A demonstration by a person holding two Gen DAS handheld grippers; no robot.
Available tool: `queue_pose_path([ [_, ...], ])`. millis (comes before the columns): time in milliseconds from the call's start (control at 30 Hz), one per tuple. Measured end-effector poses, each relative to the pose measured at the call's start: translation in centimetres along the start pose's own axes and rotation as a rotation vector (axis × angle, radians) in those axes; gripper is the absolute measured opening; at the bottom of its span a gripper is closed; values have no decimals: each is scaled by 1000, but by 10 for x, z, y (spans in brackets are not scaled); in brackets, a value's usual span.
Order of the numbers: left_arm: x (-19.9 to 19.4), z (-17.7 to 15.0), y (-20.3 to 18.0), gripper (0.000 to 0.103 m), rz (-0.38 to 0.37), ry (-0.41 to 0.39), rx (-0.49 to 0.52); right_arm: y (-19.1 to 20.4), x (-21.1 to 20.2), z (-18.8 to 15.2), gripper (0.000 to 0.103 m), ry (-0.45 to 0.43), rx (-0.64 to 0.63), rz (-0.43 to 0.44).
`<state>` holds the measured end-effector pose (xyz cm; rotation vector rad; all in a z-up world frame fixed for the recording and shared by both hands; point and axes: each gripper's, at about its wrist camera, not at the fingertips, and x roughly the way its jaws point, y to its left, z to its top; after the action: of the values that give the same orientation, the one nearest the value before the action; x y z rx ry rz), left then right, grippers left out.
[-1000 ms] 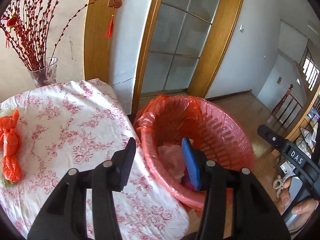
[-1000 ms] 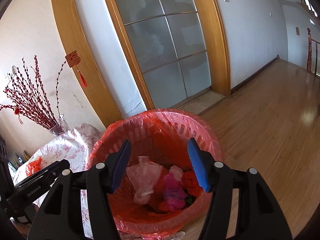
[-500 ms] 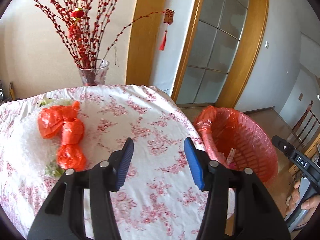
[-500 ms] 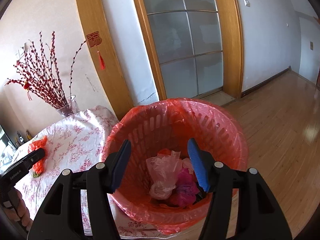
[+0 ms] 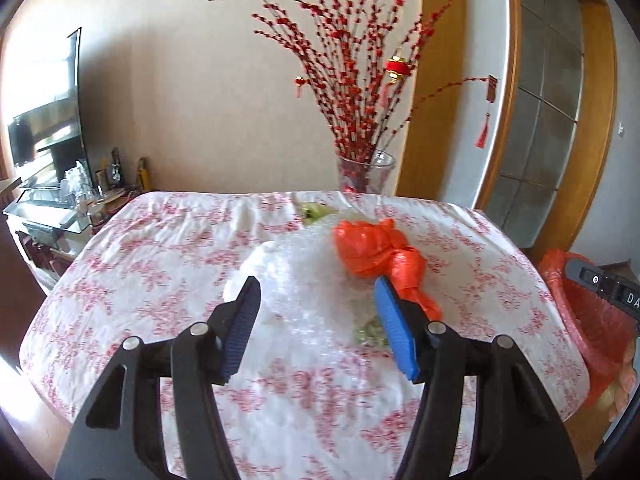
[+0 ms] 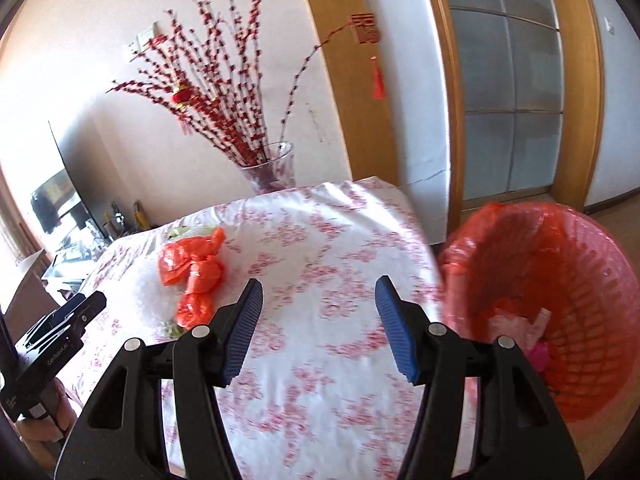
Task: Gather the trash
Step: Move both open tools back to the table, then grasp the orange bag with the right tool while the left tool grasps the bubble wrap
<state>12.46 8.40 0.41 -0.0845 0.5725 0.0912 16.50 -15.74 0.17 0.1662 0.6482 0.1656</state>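
Left wrist view
- Left gripper [image 5: 316, 308]: its fingers [image 5: 244, 320] stand apart and are opening, with nothing pressed between them; they hang above the surface [image 5: 160, 264], which wears a white cloth with pink flowers.
- Orange bag [image 5: 376, 248]: a knotted, crumpled piece of trash lying on the surface, just beyond the blue right-hand finger, which covers its near end.
- White wrap [image 5: 296, 272]: a pale, bubbly sheet spread under and beside the orange bag, straight ahead of the fingers.
- Green scraps [image 5: 316, 212]: small bits at the far edge of the wrap; more show near the blue finger.
- Vase [image 5: 366, 172]: clear glass, holding red blossom twigs, at the far edge of the surface.
- Bin [image 5: 580, 312]: red, lined with a red bag, at the right edge of the surface.

Right wrist view
- Right gripper [image 6: 318, 308]: fingers [image 6: 394, 324] apart, empty, over bare cloth; the picture is blurred.
- Orange bag [image 6: 196, 268]: on the surface, left of the fingers, clear of them.
- Bin [image 6: 560, 280]: right of the surface, with pale and pink trash [image 6: 524, 332] in its bottom.
- Left gripper [image 6: 52, 344]: only its black body shows, low at the left edge.
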Motion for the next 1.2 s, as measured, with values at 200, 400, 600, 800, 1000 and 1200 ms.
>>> queue_pose_path([
  [200,0,-6,43,59,42,0,-64,66,55,5,50,85,-75,63],
  [400,5,-13,70,59,44,16,-111,97,95,0,43,152,-93,66],
  [600,8,-15,83,60,39,17,-125,110,124,-9,43,197,-110,30],
  [800,10,-14,84,59,24,19,-131,108,135,-18,20,230,-112,15],
  [1000,21,-6,68,59,-27,38,-111,96,111,-10,14,180,-92,30],
  [1200,44,7,41,59,-73,72,-63,65,79,-6,14,123,-58,-3],
])
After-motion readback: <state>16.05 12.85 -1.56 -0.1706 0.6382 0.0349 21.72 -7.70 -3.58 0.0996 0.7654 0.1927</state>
